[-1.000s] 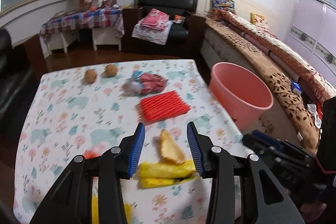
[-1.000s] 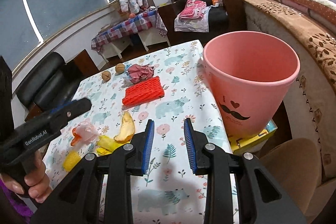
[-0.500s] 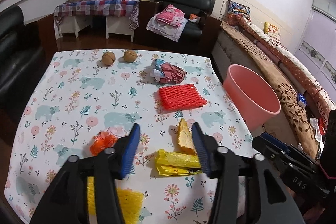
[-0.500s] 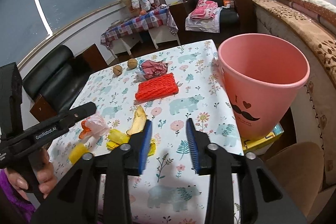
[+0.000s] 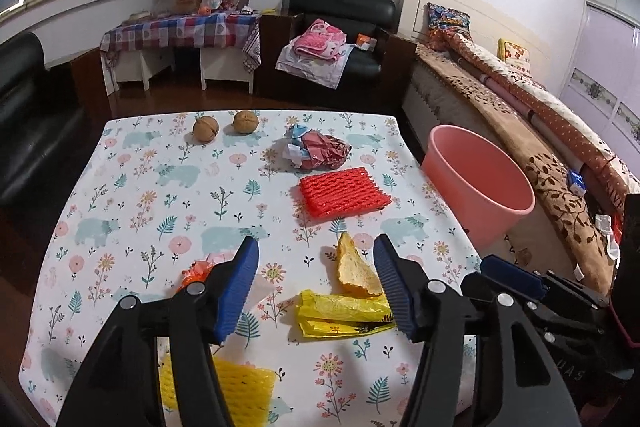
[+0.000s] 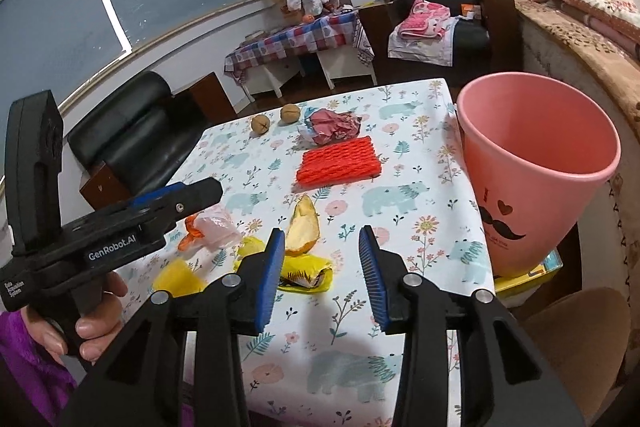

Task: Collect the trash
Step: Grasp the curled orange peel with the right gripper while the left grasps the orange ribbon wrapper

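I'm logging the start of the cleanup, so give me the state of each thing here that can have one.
left gripper: open, jaws have just been opening, nothing gripped
right gripper: open, holding nothing
pink bin: upright, looks empty
red wrapper: crumpled, on table
red foam net: flat, on table
peel: curled, on table
yellow bag: crumpled, flattened, on table
two walnuts: on table

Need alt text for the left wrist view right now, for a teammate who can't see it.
The left tool, open and empty, its jaws just having widened, hangs over a floral tablecloth, framing an orange peel and yellow wrapper. Farther off lie red foam netting, crumpled red paper and two walnuts; a pink bin stands to the right.
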Tool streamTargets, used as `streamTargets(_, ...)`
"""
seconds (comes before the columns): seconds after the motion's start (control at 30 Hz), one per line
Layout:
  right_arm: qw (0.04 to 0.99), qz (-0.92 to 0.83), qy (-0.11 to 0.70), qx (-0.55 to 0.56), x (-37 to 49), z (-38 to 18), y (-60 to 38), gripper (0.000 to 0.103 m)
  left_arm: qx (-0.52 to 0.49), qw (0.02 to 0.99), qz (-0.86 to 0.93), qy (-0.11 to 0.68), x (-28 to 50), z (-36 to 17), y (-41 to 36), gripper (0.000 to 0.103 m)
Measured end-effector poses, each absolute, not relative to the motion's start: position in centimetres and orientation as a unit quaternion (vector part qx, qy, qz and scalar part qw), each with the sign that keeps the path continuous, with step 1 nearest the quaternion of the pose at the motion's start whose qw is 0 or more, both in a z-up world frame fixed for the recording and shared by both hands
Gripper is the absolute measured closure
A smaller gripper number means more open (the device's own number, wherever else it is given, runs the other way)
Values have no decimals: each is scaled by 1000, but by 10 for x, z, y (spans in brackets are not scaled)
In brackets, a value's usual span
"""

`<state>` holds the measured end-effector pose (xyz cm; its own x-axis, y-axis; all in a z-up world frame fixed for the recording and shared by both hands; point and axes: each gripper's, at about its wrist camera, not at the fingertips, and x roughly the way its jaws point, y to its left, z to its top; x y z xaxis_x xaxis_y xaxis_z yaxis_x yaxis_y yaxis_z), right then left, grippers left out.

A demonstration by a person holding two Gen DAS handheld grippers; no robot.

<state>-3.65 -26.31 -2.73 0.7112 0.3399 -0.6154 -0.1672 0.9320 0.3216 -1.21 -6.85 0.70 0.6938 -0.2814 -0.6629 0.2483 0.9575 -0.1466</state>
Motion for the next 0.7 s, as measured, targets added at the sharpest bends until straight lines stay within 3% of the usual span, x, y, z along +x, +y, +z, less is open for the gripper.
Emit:
streamTargets(0.4, 899, 159, 388, 131, -29, -41, -257, 64, -21, 934, -100, 343, 1, 28, 3, 41)
streamTargets(0.7, 889, 174, 404, 128, -23, -48, -250, 64, -27, 910, -109, 399, 2, -8, 22, 41)
